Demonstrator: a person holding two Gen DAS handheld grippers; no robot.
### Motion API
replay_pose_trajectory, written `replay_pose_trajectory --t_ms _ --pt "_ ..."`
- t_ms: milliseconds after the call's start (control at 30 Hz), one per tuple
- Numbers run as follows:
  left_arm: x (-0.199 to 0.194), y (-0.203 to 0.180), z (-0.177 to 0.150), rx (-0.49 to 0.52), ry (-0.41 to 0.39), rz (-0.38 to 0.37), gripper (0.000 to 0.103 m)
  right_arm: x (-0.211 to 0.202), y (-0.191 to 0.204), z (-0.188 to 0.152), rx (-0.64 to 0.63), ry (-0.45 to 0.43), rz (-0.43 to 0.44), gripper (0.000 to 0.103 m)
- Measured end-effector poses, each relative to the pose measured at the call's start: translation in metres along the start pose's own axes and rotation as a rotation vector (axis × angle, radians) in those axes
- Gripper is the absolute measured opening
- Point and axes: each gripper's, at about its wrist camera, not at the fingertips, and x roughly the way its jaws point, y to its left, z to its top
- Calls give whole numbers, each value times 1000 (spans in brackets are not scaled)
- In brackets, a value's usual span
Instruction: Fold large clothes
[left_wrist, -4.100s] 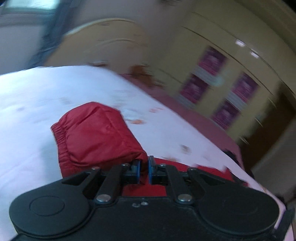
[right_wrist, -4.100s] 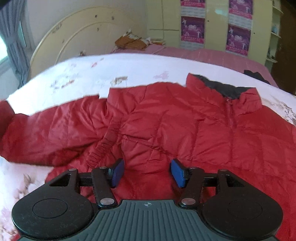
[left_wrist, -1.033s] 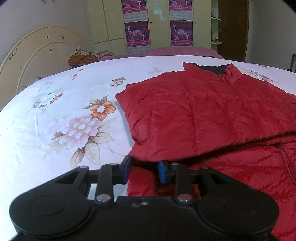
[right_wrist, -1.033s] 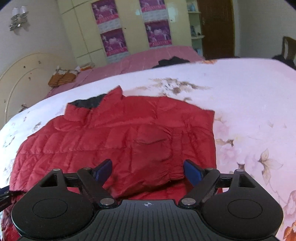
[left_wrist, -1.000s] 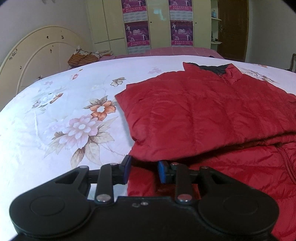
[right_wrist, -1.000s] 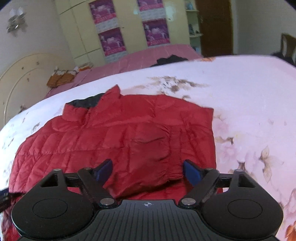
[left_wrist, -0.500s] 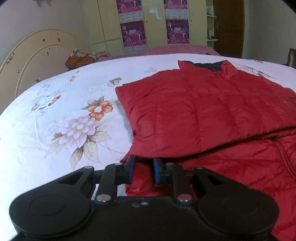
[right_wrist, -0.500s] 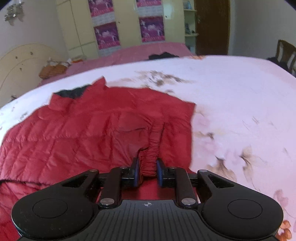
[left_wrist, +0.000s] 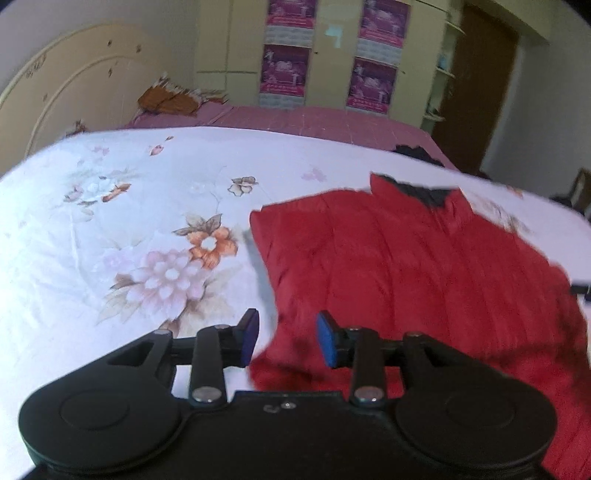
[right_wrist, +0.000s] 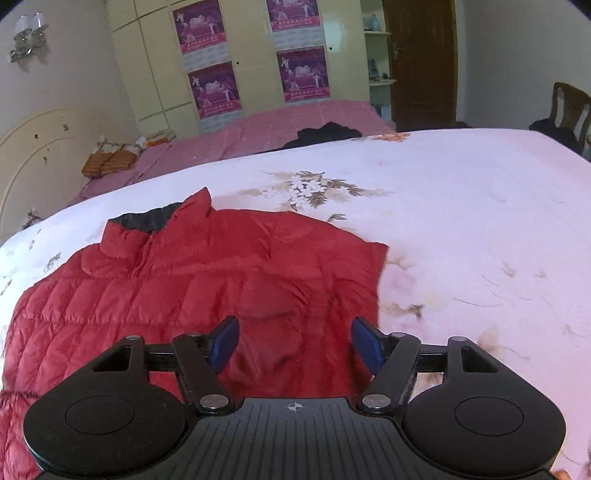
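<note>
Partway there: red jacket (right_wrist: 207, 280) lying sleeves-in on the bed (right_wrist: 461, 229), left gripper (left_wrist: 286, 341) and right gripper (right_wrist: 293, 345) both opening, gripping nothing, crosswise fold remaining.

A bed (right_wrist: 461, 221) with a white flowered sheet (left_wrist: 110, 229) carries a red jacket (right_wrist: 207, 280), spread flat with its sleeves folded in and its dark-lined collar (right_wrist: 155, 218) toward the far edge. The sheet lies bare to either side of it. Beyond the far edge a pink cover (right_wrist: 258, 136) bears a dark garment (right_wrist: 325, 134) and an orange bundle (right_wrist: 110, 160).
</note>
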Motion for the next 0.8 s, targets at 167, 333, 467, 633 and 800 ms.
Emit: replay_pose_trajectory --t_ms 167,333,467,633,800 --pt "28 -5 25 -9 -44 15 33 30 2 11 10 23 -30 67" --pt "59 -15 32 22 -23 15 30 49 2 8 -8 52 -46 34" --pt "74 -22 30 48 -11 17 30 44 5 6 -51 19 -49 21" --pt "84 -30 27 69 -2 15 32 45 1 6 -90 -14 -113 21" --pt "90 -29 24 70 10 22 32 53 -1 5 -107 8 -139 31"
